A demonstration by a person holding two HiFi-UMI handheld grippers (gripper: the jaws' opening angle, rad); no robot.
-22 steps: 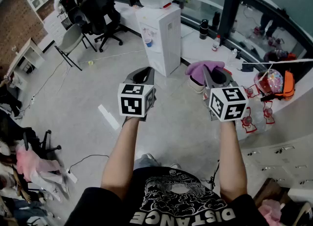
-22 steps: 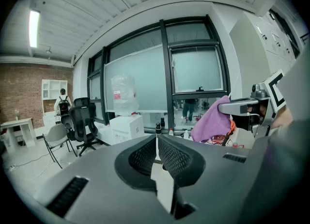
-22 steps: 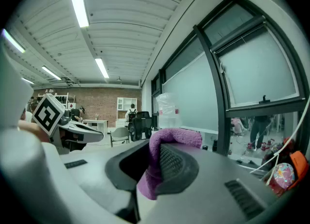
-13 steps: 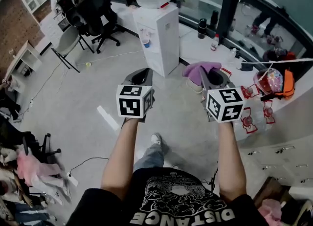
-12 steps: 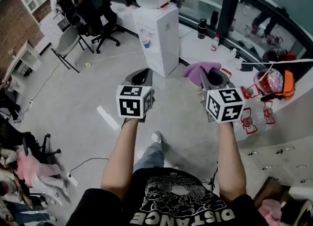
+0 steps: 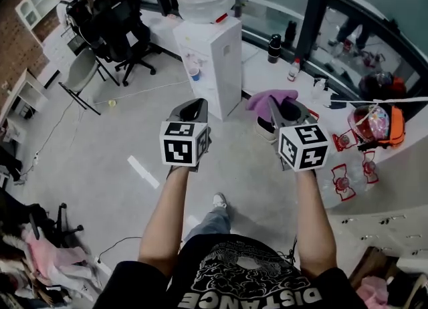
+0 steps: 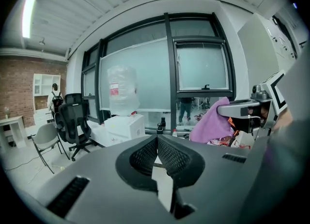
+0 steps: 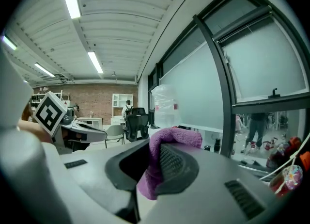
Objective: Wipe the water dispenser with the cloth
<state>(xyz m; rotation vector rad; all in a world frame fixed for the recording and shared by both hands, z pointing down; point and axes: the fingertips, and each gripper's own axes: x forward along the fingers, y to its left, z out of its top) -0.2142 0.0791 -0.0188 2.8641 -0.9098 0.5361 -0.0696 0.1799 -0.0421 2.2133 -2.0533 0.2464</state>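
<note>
Across the office floor [image 6: 114,147] the dispenser [image 6: 212,67] stands well ahead by the window, so this looks like the approach: the right gripper [image 6: 279,108] pinches the cloth [image 6: 264,100], the left gripper [image 6: 194,109] is closed on nothing, and next the cloth must reach its casing.

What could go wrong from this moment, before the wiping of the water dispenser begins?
1. The purple cloth is pinched in the right gripper with much hanging free, so it might slip out under rubbing.
2. A cup stands at the front of the water dispenser; a wide stroke could knock it off.
</note>
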